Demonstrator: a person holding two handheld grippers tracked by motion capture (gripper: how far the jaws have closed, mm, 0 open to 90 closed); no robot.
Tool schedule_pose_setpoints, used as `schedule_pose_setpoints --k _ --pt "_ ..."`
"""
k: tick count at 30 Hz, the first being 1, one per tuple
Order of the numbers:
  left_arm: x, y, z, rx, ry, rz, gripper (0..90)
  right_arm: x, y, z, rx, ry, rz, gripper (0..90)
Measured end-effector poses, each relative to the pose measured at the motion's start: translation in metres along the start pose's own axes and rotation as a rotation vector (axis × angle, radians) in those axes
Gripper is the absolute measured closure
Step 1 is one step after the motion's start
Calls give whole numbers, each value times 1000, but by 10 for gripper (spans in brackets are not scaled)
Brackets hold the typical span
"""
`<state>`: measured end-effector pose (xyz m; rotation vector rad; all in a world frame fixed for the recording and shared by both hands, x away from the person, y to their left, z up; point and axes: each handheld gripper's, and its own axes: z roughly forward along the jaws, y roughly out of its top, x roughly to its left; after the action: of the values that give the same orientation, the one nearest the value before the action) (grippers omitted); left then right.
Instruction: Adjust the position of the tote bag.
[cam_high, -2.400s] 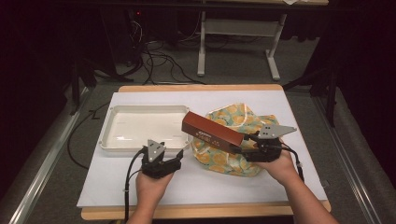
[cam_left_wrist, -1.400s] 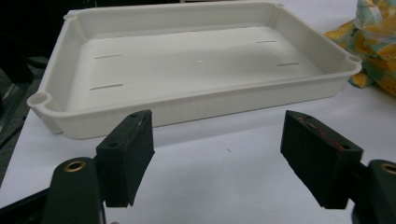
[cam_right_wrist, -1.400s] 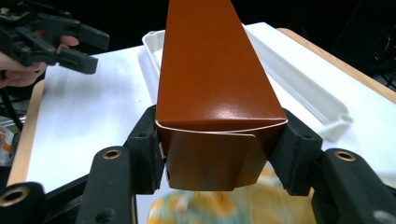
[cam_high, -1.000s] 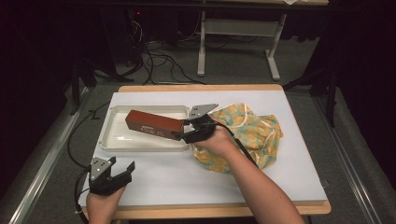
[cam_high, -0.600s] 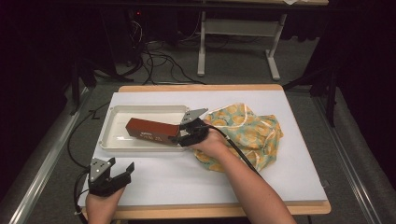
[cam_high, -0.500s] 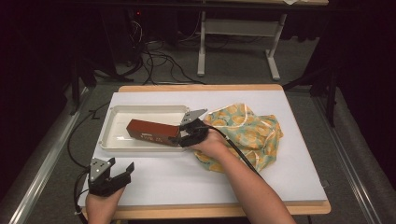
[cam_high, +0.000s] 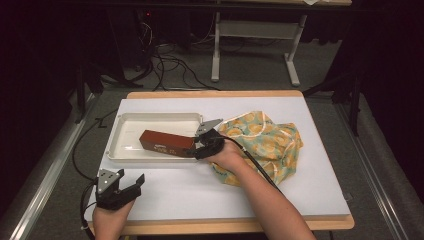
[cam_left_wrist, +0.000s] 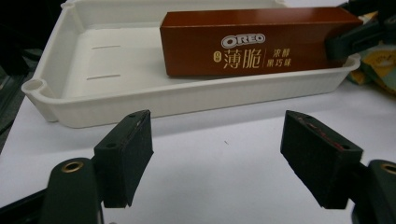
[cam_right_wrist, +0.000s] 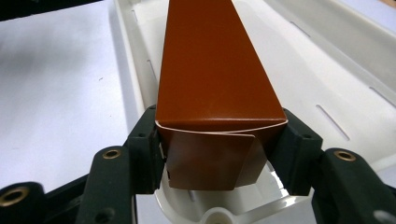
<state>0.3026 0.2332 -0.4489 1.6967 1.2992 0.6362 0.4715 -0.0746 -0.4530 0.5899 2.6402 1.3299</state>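
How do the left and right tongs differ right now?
The right tongs are shut on the brown Oreo box over the white tray; the left tongs stand open and hold nothing. The right reach over the tray's rim; the left sit near the table's front edge. Both have black jaws.

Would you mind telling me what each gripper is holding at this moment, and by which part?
The right gripper clamps the brown Oreo box at its flap end, over the white tray. The left gripper holds nothing.
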Motion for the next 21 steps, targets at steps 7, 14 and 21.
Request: schedule_pose_setpoints --k 7,14,21 --pt "-1 2 -1 -11 -14 -9 291 1 -5 3 11 1 17 423" --pt "-4 5 0 -13 -19 11 343 2 -6 -1 -22 -7 58 339" --pt "-6 25 15 -4 -18 27 380 11 10 -33 -107 -51 64 353"
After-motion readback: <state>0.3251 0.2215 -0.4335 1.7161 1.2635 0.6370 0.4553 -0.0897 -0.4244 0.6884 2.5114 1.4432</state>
